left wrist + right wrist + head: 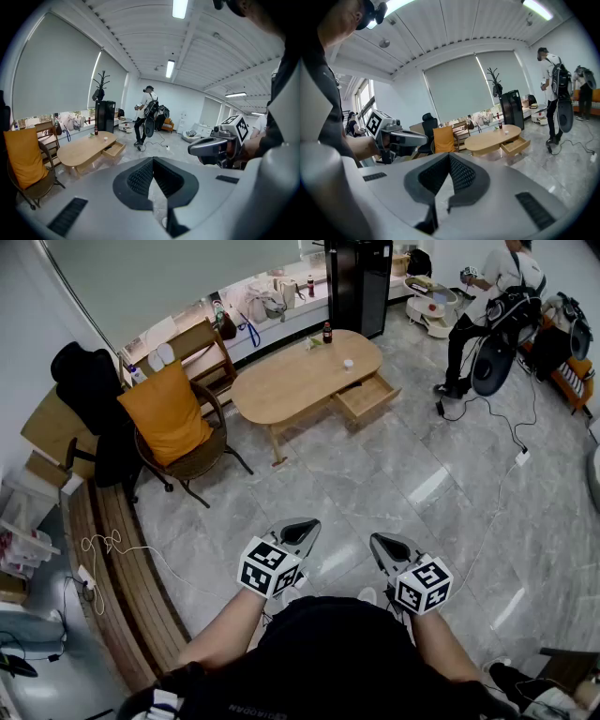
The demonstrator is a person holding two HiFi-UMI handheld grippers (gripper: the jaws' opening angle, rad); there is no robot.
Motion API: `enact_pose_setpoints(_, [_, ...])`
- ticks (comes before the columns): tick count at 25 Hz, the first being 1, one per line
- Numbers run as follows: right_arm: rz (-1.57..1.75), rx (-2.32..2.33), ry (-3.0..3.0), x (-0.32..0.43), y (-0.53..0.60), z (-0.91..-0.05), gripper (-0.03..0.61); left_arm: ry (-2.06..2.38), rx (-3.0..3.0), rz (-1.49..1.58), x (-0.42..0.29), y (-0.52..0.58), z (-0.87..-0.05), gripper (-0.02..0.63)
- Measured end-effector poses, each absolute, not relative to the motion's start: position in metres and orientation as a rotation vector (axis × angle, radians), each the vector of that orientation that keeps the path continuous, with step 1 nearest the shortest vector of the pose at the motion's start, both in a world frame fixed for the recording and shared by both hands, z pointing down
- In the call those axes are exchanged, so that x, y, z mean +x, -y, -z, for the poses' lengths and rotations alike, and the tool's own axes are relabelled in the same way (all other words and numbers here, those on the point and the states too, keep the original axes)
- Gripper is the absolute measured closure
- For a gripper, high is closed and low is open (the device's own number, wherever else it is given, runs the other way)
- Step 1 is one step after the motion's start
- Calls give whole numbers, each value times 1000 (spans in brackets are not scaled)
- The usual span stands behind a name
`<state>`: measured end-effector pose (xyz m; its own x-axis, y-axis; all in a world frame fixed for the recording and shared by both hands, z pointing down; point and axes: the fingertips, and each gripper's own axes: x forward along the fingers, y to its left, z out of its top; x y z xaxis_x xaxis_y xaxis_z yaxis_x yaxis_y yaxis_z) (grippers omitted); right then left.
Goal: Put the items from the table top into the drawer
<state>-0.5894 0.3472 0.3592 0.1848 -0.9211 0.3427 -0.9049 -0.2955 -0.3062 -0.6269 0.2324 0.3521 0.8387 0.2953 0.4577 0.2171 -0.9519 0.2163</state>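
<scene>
Far across the room stands an oval wooden table (291, 382) with its drawer (367, 397) pulled open. A dark bottle (327, 333) and a small white cup (348, 364) stand on its top. My left gripper (303, 527) and right gripper (382, 543) hang side by side over the grey floor, far from the table. Both are shut with nothing in them. In the left gripper view the table (86, 147) and drawer (114, 150) lie left of the shut jaws. The right gripper view shows the table (492, 139), drawer (515, 146) and cup (506, 132) at the right.
A wicker chair with an orange cushion (169, 413) stands left of the table. A person (492, 296) stands at the back right among gear, with cables (511, 442) trailing on the tiles. A black cabinet (358, 282) is behind the table. A wooden bench (122, 587) runs along the left.
</scene>
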Motion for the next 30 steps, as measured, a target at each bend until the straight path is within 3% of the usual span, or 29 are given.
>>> enact_pose_setpoints(19, [766, -2400, -1795, -589, -323, -362, 575, -437, 2849, -745, -631, -205, -358, 609])
enact_pose_setpoints(30, [818, -2493, -1718, -631, -259, -374, 574, -506, 2790, -848, -679, -142, -386, 609])
